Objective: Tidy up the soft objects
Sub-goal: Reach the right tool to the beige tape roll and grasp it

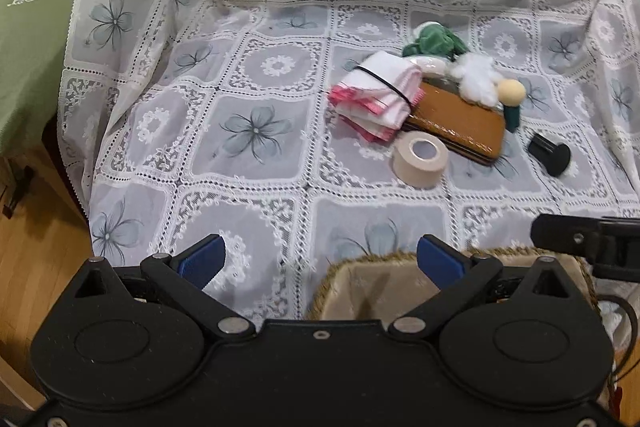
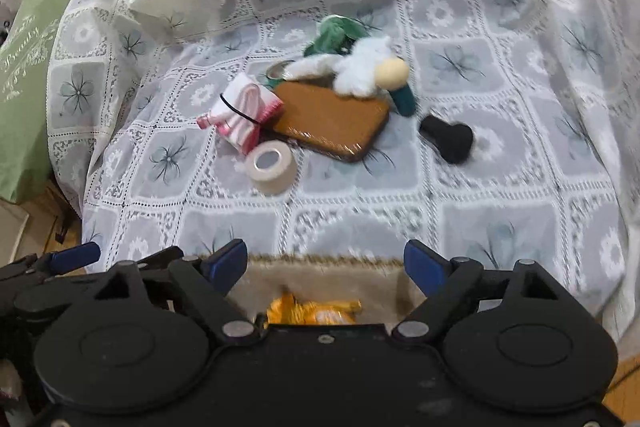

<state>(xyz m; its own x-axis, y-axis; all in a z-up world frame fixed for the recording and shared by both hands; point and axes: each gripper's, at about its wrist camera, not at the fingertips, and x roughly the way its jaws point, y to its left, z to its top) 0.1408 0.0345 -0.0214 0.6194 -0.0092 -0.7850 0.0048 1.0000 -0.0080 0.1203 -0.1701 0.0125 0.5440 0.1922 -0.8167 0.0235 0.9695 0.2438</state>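
Note:
On the lace-covered bed lie a pink-and-white folded cloth bundle (image 1: 378, 95) (image 2: 244, 115) with a black band, a green plush (image 1: 434, 41) (image 2: 334, 33), a white fluffy toy (image 1: 478, 79) (image 2: 366, 65) and a yellow sponge ball on a green handle (image 1: 512, 99) (image 2: 396, 79). A woven basket (image 1: 360, 265) (image 2: 320, 261) sits at the near edge; something yellow (image 2: 316, 313) lies in it. My left gripper (image 1: 320, 259) is open and empty beside the basket. My right gripper (image 2: 326, 265) is open and empty above the basket.
A brown flat case (image 1: 460, 123) (image 2: 332, 121), a beige tape roll (image 1: 420, 159) (image 2: 272, 167) and a black cylinder (image 1: 550, 155) (image 2: 450, 137) lie among the soft things. A green cushion (image 1: 36, 27) stands at the left. Wooden floor (image 1: 36, 247) lies below the bed's left edge.

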